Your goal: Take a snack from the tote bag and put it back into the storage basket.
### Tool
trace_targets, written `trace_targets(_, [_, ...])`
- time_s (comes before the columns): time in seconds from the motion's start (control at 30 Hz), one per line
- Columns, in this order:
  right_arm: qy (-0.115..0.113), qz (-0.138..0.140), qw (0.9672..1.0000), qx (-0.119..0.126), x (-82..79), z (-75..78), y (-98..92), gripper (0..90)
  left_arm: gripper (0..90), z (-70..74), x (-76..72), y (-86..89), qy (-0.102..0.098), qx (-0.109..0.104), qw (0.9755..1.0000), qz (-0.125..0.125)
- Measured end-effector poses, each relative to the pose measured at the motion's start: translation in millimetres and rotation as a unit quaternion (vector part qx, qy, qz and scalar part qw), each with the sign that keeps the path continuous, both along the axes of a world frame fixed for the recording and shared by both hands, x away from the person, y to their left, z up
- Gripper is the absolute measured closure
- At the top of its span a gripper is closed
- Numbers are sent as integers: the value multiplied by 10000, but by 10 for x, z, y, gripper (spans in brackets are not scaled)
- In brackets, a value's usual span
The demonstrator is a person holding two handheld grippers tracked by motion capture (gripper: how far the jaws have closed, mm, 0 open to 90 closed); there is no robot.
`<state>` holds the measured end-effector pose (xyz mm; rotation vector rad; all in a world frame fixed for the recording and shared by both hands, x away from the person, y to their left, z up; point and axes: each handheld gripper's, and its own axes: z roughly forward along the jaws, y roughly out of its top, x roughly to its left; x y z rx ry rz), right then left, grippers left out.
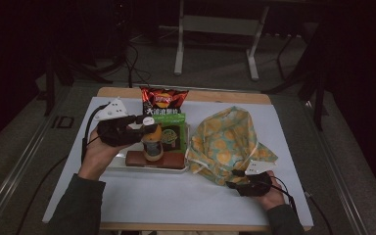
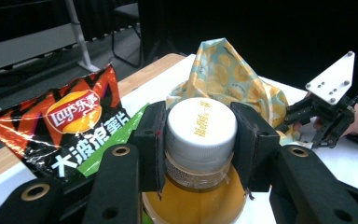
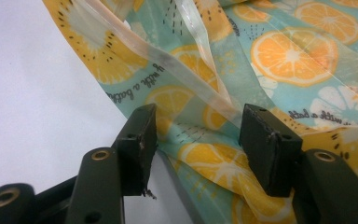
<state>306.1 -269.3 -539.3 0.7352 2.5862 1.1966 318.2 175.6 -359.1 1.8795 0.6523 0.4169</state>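
Observation:
A bottle of orange drink with a white cap stands upright over the white tray. My left gripper is shut on the cap, one pad on each side. From above, the left gripper comes in from the left and the bottle is under its jaws. A plastic bag printed with orange slices lies crumpled to the right of the tray. My right gripper stands open at the bag's near edge. A fold of the film lies between the jaws, and the pads do not touch it.
A red Lay's chips bag and a green snack packet lie behind the bottle. A brown flat pack rests on the tray. White table cover lies bare at the front. Table legs and cables stand beyond the far edge.

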Motion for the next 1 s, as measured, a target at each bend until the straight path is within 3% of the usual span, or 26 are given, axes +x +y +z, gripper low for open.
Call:
trace_targets(0.63, [-17, 6, 10000, -13, -2, 0, 2, 458, 580, -18, -49, 296, -73, 97, 9998, 143])
trace_targets(1.0, [-17, 6, 10000, -12, -1, -1, 2, 458, 580, -81, -51, 484, -12, 124, 9993, 346])
